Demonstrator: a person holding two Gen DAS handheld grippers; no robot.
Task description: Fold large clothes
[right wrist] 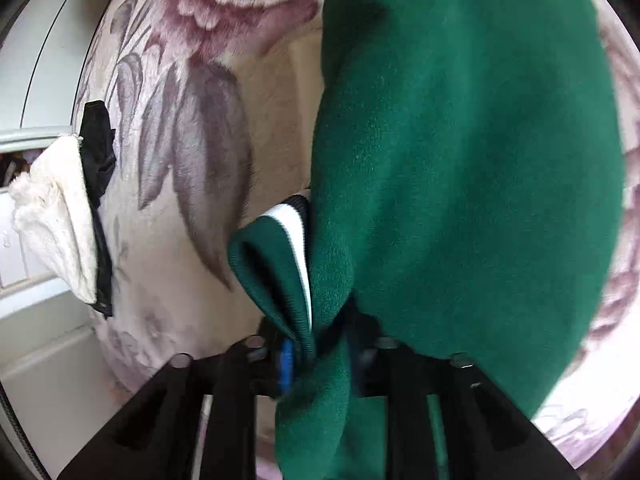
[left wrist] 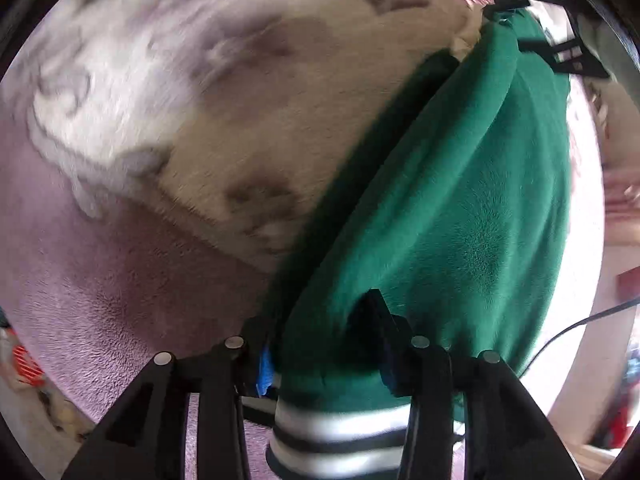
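Striped cuff [left wrist: 336, 428] bunches in the left tool [left wrist: 326, 344]; right tool [right wrist: 320, 354] pinches the fleece [right wrist: 460, 160] too. Soft, limp, bulky: hold hems.

A dark green fleece garment [right wrist: 460, 160] with white-and-black striped cuff [left wrist: 336, 436] is seen over a cream blanket [right wrist: 192, 128] patterned with mauve flowers.

Soft, even daylight fills both fisheye views, with a washed-out bright patch at the right edge of the left wrist view. Motion blur smears the floral blanket [left wrist: 168, 92] there, while the green fleece [right wrist: 460, 160] looks sharper in the right wrist view. Straight lines bow toward the dark circular rims.
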